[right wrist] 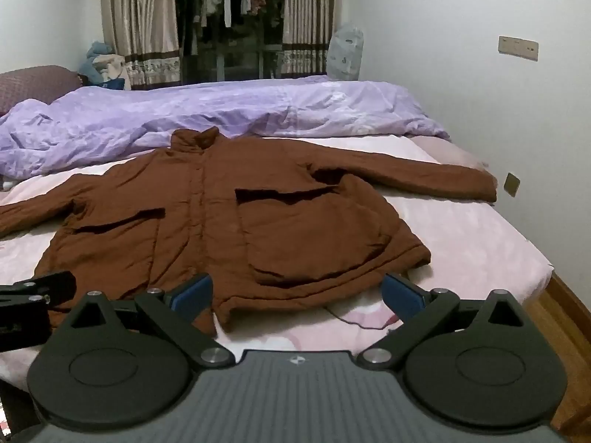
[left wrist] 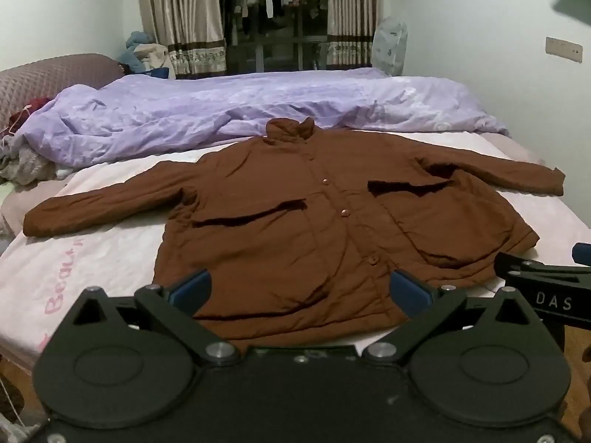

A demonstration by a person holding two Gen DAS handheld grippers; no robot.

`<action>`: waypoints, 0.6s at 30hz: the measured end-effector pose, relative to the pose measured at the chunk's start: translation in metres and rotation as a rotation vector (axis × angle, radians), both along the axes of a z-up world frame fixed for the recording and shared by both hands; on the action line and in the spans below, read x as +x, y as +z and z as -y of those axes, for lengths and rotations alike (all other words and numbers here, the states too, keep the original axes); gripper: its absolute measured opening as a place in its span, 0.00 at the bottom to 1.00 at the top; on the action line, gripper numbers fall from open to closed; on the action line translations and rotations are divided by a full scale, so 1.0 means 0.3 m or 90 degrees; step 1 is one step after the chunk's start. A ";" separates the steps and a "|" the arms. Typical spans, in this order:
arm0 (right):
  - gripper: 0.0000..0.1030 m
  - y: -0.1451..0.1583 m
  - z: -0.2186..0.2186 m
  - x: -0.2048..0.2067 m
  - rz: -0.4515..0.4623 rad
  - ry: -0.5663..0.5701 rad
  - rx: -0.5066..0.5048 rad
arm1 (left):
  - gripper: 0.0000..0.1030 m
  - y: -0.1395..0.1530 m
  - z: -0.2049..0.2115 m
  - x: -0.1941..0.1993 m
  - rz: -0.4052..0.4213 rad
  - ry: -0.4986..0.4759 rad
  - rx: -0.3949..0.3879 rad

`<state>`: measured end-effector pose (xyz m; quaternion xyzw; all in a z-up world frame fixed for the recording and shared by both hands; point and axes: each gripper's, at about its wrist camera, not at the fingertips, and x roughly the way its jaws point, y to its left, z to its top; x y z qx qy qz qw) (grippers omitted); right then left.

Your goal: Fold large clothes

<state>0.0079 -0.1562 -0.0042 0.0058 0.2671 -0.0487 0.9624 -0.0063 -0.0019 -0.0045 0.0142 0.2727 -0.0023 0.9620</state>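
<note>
Jacket: the brown padded jacket point(left wrist: 295, 221) lies face up on the bed point(left wrist: 110, 258), collar toward the purple duvet point(left wrist: 221, 110) and hem toward you. That puts the hem corners nearest your two tools, where a fold would sensibly begin.

Sleeves: the left sleeve point(left wrist: 92, 210) and the right sleeve point(right wrist: 424, 177) are both spread outward, so the whole outline is readable and nothing is tucked under. No fold has been made yet, by the look of it.

Front: the button placket point(left wrist: 343, 214) is closed, which keeps the two front panels together when you lift an edge. The patch pockets gape a little and may catch air or bunch.

Left tool: your left tool point(left wrist: 301, 288) hangs over the hem on the left half of the jacket, pads wide apart and nothing between them pressed; it holds nothing.

Right tool: your right tool point(right wrist: 297, 293) sits over the hem toward the right corner, also spread fully and empty. Both are tilted down toward the cloth, as you would place them before reaching in.

Duvet: it is pushed to the far side of the bed, touching or nearly touching the collar, leaving the near half as folding room.

Risk: the padding is thick, so a shallow pinch could slip off the hem.
</note>
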 end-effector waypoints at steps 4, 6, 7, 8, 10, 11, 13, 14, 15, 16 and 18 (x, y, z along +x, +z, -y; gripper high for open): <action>1.00 0.002 -0.008 0.000 -0.001 0.004 0.002 | 1.00 0.000 0.020 0.003 -0.001 0.004 0.006; 1.00 0.004 -0.012 0.000 0.000 0.006 0.003 | 1.00 -0.005 0.018 0.010 -0.005 0.009 0.008; 1.00 0.003 -0.014 -0.001 0.001 0.006 0.002 | 1.00 -0.006 0.017 0.011 -0.005 0.011 0.010; 1.00 0.004 -0.015 -0.001 0.002 0.005 0.002 | 1.00 -0.005 0.016 0.012 -0.004 0.012 0.012; 1.00 0.002 -0.017 0.000 0.002 0.003 0.002 | 1.00 -0.002 0.008 0.007 -0.002 0.015 0.012; 1.00 0.001 -0.019 0.001 0.003 0.002 0.002 | 1.00 0.000 0.004 0.007 -0.001 0.016 0.009; 1.00 0.003 -0.016 0.001 0.002 0.005 0.002 | 1.00 0.000 -0.004 0.002 0.001 0.018 0.005; 1.00 0.002 -0.015 0.001 0.002 0.005 0.002 | 1.00 0.000 -0.004 0.002 0.001 0.020 0.004; 1.00 0.002 -0.019 0.001 0.003 0.006 0.000 | 1.00 -0.001 -0.002 0.000 0.001 0.021 0.003; 1.00 0.003 -0.022 0.000 0.004 0.006 -0.001 | 1.00 0.000 -0.002 -0.001 0.002 0.022 0.002; 1.00 0.002 -0.030 -0.002 0.005 0.008 -0.004 | 1.00 -0.001 -0.004 0.000 0.002 0.023 0.001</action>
